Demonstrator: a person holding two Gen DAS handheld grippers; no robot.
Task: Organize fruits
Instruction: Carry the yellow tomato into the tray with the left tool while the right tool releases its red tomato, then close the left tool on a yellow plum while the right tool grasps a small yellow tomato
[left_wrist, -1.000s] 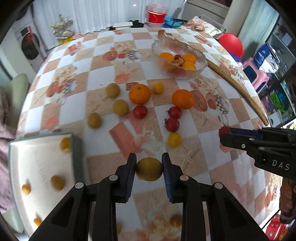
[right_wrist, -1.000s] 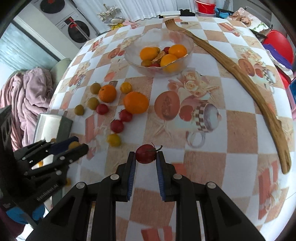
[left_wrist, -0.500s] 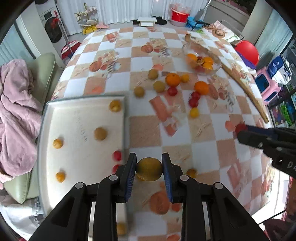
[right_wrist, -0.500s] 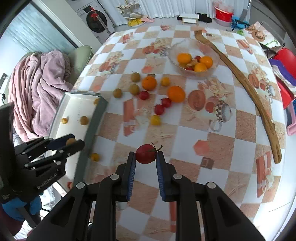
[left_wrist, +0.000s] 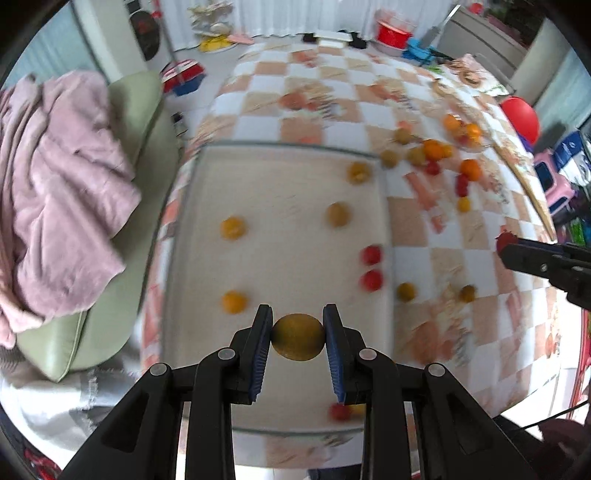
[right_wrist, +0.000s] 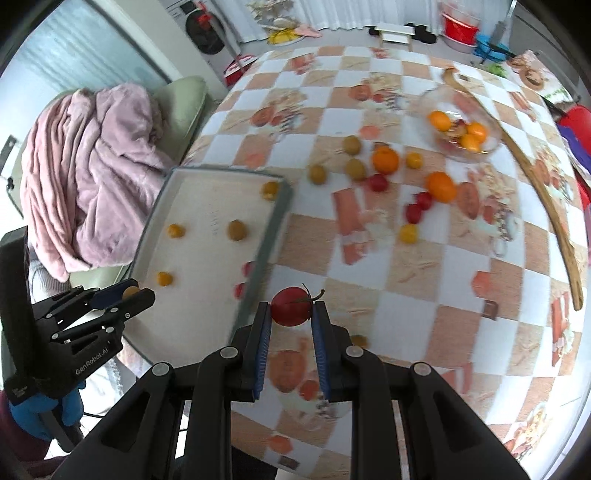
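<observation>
My left gripper (left_wrist: 297, 338) is shut on a yellow-green plum (left_wrist: 297, 336) and holds it above the near part of the white tray (left_wrist: 280, 258). It also shows in the right wrist view (right_wrist: 133, 293). My right gripper (right_wrist: 291, 313) is shut on a red tomato (right_wrist: 290, 311) above the table, just right of the tray's edge (right_wrist: 266, 254); it shows in the left wrist view (left_wrist: 503, 243). Several small yellow and red fruits lie in the tray. More oranges, plums and tomatoes lie loose on the checkered tablecloth (right_wrist: 388, 177).
A glass bowl (right_wrist: 460, 125) with oranges stands at the far right of the table, a long wooden stick (right_wrist: 546, 192) beside it. A green chair with a pink blanket (right_wrist: 88, 170) stands left of the table.
Both grippers have pulled back and swung left, away from the loose fruit, each still holding its fruit. The left one now hangs over the tray; the right one is beside the tray's edge.
</observation>
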